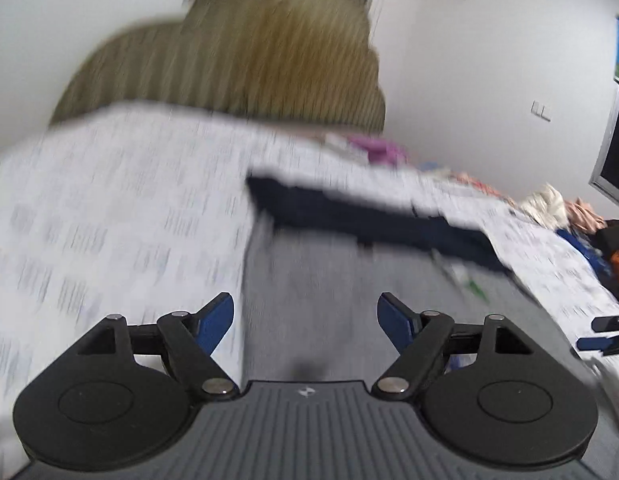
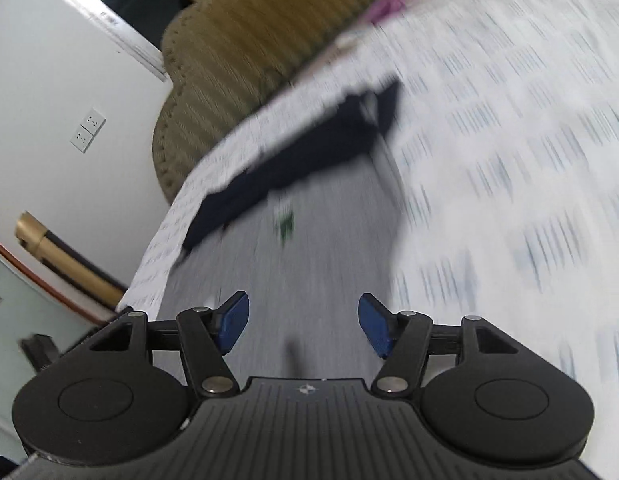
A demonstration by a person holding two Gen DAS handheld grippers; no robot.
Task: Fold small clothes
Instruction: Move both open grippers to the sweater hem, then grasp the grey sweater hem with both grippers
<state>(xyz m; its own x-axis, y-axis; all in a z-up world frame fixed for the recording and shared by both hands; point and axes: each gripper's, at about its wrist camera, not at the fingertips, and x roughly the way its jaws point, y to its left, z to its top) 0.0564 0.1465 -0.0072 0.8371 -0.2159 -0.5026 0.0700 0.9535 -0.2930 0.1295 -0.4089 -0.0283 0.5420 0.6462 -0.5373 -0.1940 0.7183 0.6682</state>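
A grey garment with a dark navy part at its far end lies flat on the patterned white bed sheet. It also shows in the right wrist view, with the navy part further away. My left gripper is open and empty, just above the near end of the grey cloth. My right gripper is open and empty above the same cloth; its fingertips show at the right edge of the left wrist view. Both views are motion-blurred.
A tan striped headboard stands behind the bed. A pile of mixed clothes lies at the bed's right side, and a pink garment near the headboard. White walls surround; a wall socket is at the left.
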